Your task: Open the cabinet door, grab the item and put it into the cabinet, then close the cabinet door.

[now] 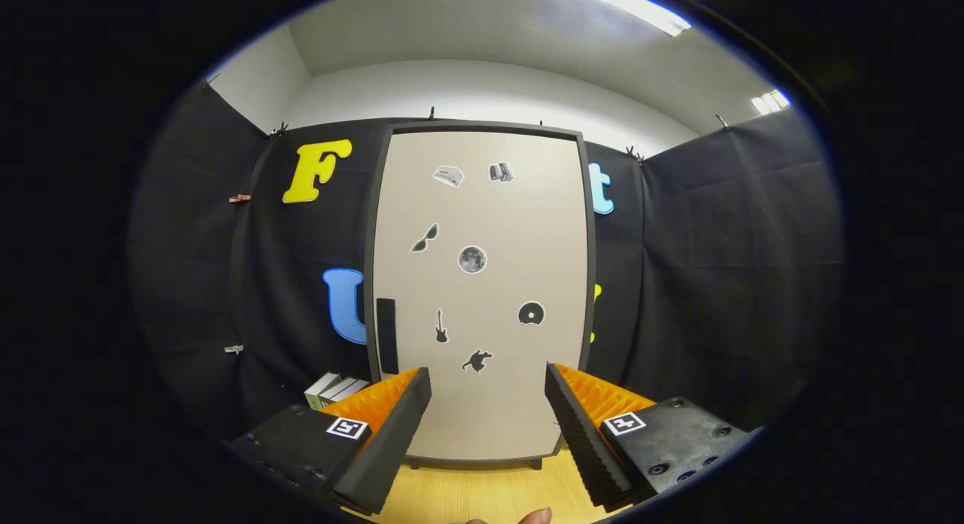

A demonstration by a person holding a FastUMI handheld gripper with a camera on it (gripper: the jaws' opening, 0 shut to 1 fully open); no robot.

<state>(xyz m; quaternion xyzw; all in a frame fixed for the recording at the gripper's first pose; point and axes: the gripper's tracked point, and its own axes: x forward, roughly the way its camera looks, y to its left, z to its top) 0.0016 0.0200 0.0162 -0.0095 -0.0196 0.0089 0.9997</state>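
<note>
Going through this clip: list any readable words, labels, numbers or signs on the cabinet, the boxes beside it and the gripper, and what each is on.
No readable text.
cabinet door: picture stickers only, no words.
boxes left of the cabinet: any print too small to read.
gripper, open, fingers apart before the door: square coded markers, no letters or numbers.

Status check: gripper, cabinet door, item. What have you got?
Gripper open, holding nothing, facing the cabinet door. Door shut, dark handle at its left edge. Boxes left of the cabinet's base, beyond the left finger. Nothing between fingers and door.
</note>
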